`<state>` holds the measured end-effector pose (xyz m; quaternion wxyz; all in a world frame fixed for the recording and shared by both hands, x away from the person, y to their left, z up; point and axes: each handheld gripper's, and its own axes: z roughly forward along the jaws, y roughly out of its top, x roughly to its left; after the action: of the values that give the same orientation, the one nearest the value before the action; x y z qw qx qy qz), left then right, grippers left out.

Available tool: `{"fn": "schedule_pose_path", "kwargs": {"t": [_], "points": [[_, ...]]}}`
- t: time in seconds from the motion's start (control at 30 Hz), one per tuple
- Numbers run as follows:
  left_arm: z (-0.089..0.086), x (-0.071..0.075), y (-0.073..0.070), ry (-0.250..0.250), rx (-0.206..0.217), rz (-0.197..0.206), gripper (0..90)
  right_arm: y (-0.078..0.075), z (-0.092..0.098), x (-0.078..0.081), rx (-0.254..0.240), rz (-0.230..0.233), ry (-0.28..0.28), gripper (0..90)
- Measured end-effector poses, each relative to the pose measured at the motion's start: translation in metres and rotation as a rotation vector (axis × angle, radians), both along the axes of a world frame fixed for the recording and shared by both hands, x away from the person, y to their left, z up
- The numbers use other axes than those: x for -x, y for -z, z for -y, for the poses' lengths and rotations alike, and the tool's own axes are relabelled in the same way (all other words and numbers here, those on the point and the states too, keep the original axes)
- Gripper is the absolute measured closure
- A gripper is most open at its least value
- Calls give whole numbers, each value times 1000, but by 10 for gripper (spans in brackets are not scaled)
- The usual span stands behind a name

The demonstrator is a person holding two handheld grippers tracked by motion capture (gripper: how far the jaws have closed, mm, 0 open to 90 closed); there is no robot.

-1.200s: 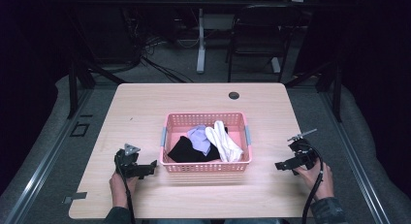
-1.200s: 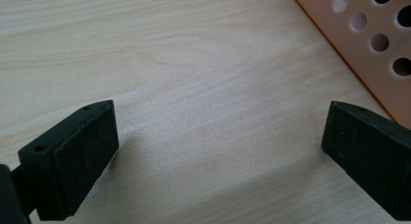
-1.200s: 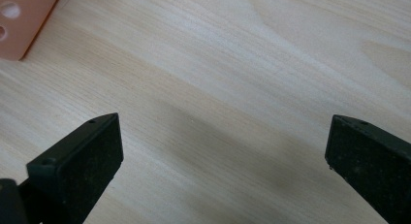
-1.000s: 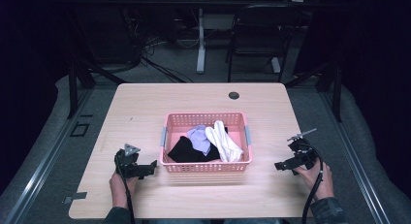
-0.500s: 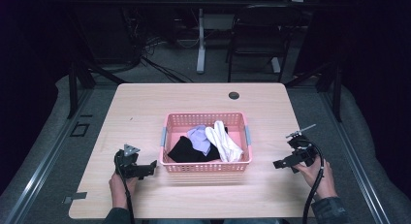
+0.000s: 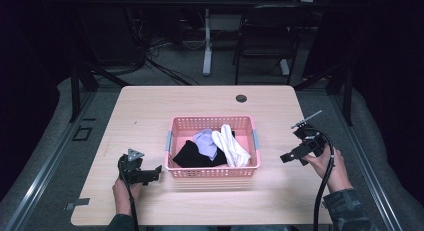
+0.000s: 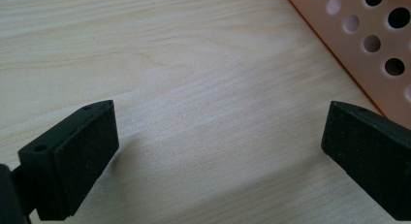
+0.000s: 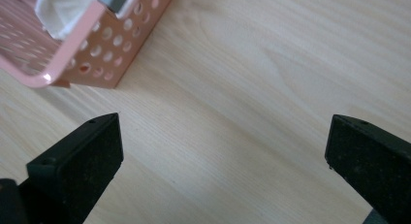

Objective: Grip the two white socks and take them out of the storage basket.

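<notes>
pink plastic, full of round holes, sits in the middle of the wooden table (image 6: 150,111): the basket (image 6: 212,172), holding a black cloth (image 6: 189,155), a lilac cloth (image 6: 205,141) and a white cloth (image 6: 231,148) heaped side by side. my left gripper (image 6: 150,175) rests low on the table just beside the basket's near left corner, and it has not shifted over the last second; its jaws stand wide, with bare wood between them and the basket wall (image 7: 373,40) at the upper right of the left gripper view. my right gripper (image 6: 290,156) is the one that has changed: a second ago it sat a little farther out and higher toward the table's right edge, and now it has dropped slightly and swung its nose in toward the basket. its jaws are wide too, nothing between them but wood, and the right gripper view shows the basket's corner (image 8: 72,59) at the upper left with a bit of white cloth (image 8: 63,8) over the rim. i read this as the start of a reach: the right side is lining up on the cloths, most likely the white one nearest it, while the left waits. nothing has been lifted yet, so all three cloths lie in the basket, and the work of taking them out is at its very beginning.
</notes>
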<state>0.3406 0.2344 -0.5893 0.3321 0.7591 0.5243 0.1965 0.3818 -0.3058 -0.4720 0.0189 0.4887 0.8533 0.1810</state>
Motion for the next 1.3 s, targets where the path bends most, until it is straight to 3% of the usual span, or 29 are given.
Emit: {"fn": "schedule_pose_path", "kwargs": {"t": [0.03,0.07,0.13,0.27,0.33,0.37,0.43,0.47,0.6,0.77,0.9,1.3], "points": [[0,0,0,0,0,1,0,-4,-4,-2,-9,2,-3,0],[0,0,0,-1,1,0,0,-7,-5,-3,15,1,-14,0],[0,0,0,1,1,1,0,-11,-11,-6,-6,13,-5,0],[0,0,0,-1,4,0,0,-22,-20,-14,26,-7,-42,0],[0,0,0,2,1,1,0,-25,-26,-17,11,-1,-49,0],[0,0,0,1,1,0,0,-28,-27,-19,33,-7,-62,0],[0,0,0,0,1,0,0,-30,-34,-20,12,3,-50,0],[0,0,0,1,2,1,0,-34,-36,-23,43,-5,-74,0],[0,0,0,2,2,1,0,-40,-47,-30,43,-1,-97,1],[0,0,0,2,3,0,0,-45,-64,-38,18,22,-98,3],[0,0,0,3,3,1,0,-51,-76,-44,47,18,-139,8],[0,0,0,3,3,1,0,-54,-104,-55,31,34,-182,22]]}}
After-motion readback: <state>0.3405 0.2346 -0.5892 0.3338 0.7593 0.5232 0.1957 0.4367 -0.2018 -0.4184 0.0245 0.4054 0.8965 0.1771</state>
